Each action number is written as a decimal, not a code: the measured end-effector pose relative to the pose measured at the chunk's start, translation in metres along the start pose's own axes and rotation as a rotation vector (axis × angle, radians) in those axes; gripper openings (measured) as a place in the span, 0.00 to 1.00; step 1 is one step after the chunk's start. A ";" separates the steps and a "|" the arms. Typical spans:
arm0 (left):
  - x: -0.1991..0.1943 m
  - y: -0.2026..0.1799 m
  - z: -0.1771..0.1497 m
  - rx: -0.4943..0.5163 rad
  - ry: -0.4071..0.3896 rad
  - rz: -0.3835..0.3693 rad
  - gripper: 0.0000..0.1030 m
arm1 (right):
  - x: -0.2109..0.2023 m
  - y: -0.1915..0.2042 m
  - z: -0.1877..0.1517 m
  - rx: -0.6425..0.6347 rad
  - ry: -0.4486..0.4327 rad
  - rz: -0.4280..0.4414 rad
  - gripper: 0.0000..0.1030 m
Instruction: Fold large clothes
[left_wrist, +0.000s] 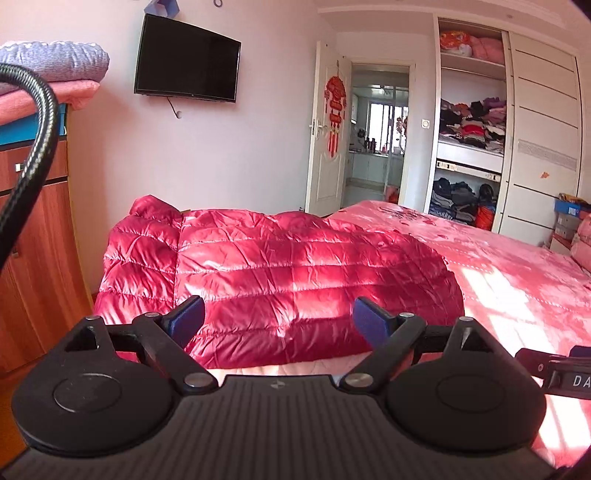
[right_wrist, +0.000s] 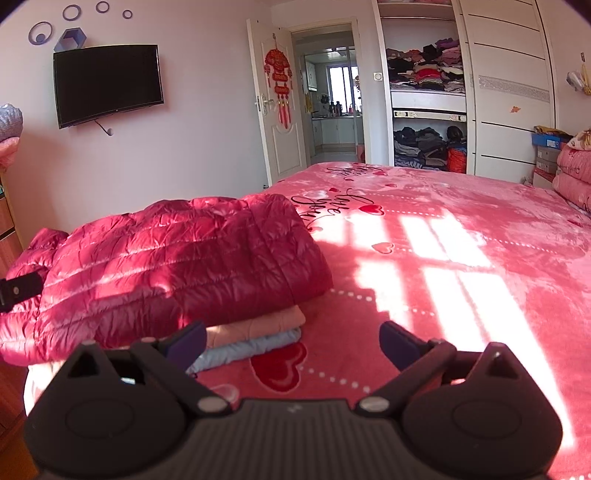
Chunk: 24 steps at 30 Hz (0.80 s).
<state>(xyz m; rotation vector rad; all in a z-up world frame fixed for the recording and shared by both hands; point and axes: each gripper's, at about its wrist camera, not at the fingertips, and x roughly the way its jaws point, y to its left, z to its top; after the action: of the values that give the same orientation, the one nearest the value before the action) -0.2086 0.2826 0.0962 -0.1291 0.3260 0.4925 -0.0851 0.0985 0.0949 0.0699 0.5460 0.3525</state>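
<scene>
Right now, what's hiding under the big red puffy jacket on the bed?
Under the red jacket lie two folded clothes, a pink one above a light blue one. Only their edges show; the rest is covered.

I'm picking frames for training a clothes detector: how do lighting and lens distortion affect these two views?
Left wrist view: window-shaped sunlight and shadow bands stripe the red down jacket; fisheye bends the wardrobe. Right wrist view: blown-out sun patches on the bedspread; the jacket is half shaded; the TV looks bowed.

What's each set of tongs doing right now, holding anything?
Left tongs: open, empty, with the red down jacket lying beyond the fingertips.
Right tongs: open, empty, over the pink bedspread beside the folded stack.
</scene>
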 end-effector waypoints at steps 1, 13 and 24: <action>-0.008 -0.003 -0.004 0.012 0.004 0.000 1.00 | -0.008 0.000 -0.003 -0.003 0.000 0.000 0.97; -0.076 0.010 -0.007 0.072 0.002 0.041 1.00 | -0.087 0.009 -0.004 -0.025 -0.082 0.069 0.97; -0.099 0.029 -0.009 0.060 0.010 0.077 1.00 | -0.130 0.035 0.002 -0.076 -0.104 0.133 0.97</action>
<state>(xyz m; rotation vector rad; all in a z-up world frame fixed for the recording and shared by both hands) -0.3073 0.2622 0.1193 -0.0605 0.3562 0.5583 -0.1982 0.0867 0.1669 0.0510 0.4254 0.4963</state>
